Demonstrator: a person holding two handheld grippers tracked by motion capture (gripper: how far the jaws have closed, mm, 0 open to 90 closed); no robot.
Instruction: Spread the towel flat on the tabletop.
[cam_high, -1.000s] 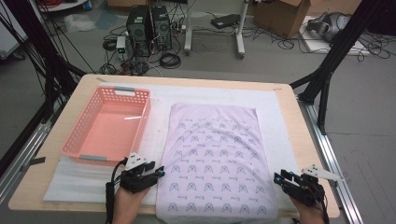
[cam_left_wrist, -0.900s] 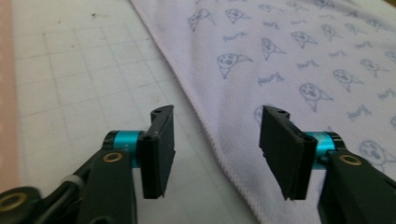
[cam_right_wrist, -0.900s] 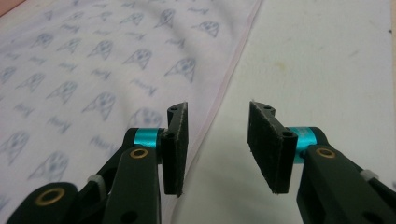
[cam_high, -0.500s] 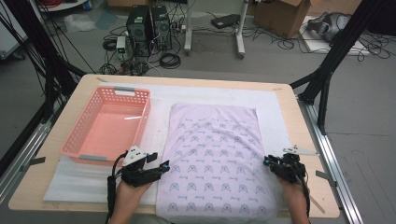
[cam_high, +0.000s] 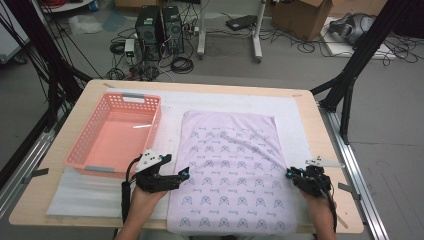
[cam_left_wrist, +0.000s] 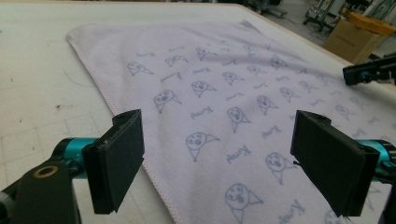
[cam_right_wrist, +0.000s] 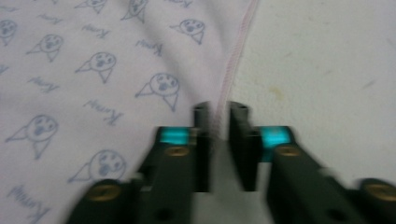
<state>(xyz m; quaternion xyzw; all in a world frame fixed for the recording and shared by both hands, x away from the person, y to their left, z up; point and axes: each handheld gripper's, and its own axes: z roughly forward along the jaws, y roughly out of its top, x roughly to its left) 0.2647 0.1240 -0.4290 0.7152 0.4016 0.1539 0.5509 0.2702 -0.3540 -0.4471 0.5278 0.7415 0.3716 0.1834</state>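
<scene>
A lilac towel (cam_high: 230, 160) printed with small faces lies flat on the white mat (cam_high: 225, 102). My left gripper (cam_high: 184, 174) sits at its left edge. In the left gripper view its jaws have just been opening and stand wide apart over the towel (cam_left_wrist: 224, 79), with the hem passing under the gap of the left gripper (cam_left_wrist: 217, 158) and nothing pressed. My right gripper (cam_high: 290, 173) is at the towel's right edge. Its jaws have just been opening a little; in the right gripper view the right gripper (cam_right_wrist: 220, 112) keeps a narrow gap astride the pink-stitched hem of the towel (cam_right_wrist: 93, 56).
A pink plastic basket (cam_high: 112, 135) stands on the table's left half, just behind my left hand. The wooden table edge (cam_high: 320, 135) runs close to my right hand. Black frame legs, computers and cables are on the floor beyond.
My right gripper has moved inward and forward to the towel's right hem. The left gripper has edged toward the towel's left edge and its jaws have spread wider.
</scene>
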